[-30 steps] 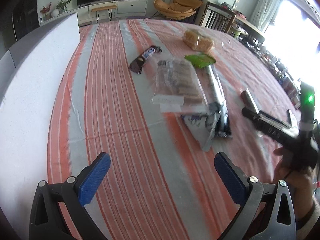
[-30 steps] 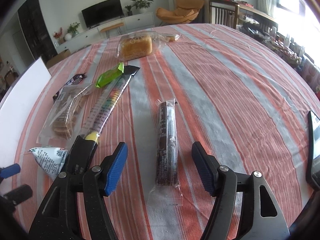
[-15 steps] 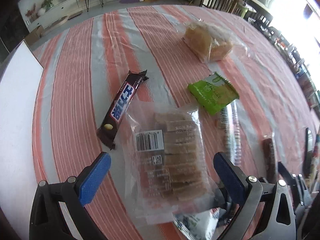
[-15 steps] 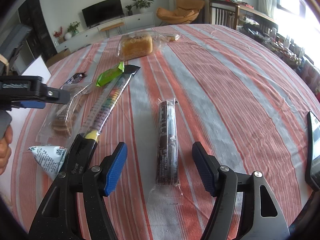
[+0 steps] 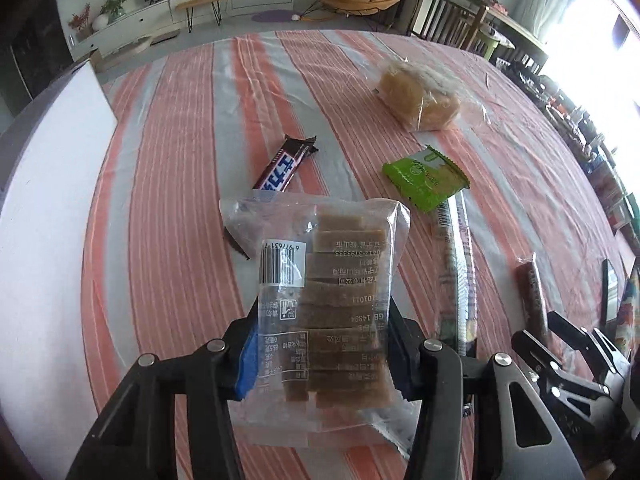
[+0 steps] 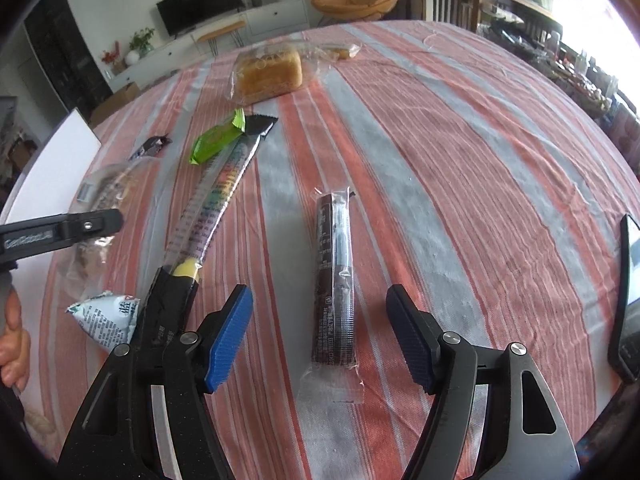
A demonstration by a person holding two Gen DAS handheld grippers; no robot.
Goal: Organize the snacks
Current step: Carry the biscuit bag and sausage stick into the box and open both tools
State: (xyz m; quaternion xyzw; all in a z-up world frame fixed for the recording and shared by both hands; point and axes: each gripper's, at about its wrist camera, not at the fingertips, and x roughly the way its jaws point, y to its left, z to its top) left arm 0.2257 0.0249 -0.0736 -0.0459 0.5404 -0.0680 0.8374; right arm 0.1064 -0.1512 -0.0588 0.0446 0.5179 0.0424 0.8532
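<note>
The left tool [image 5: 320,356] is closing its jaws on a clear bag of brown biscuits [image 5: 332,292]; the blue pads sit against both sides of the bag's lower half, and the bag stands up between them over the striped bench [image 5: 180,208]. The right tool [image 6: 318,334] is wide open and grips nothing; a dark wrapped snack stick [image 6: 334,280] lies flat on the cloth between its pads, touching neither.

Taking the biscuit bag as the landmark: just behind it a brown chocolate bar [image 5: 286,166] lies on the cloth, its near end hidden by the bag. Behind and to the right sits a green packet [image 5: 424,178], and farther back on that side a bagged loaf of bread [image 5: 418,98]. Just right of the bag a long clear sleeve of sweets [image 5: 454,264] runs toward the camera. In the right wrist view a small white and blue pouch [image 6: 106,318] lies near the bag, beside the sleeve's black end. A white board [image 5: 48,216] stands along the bench's left edge.
</note>
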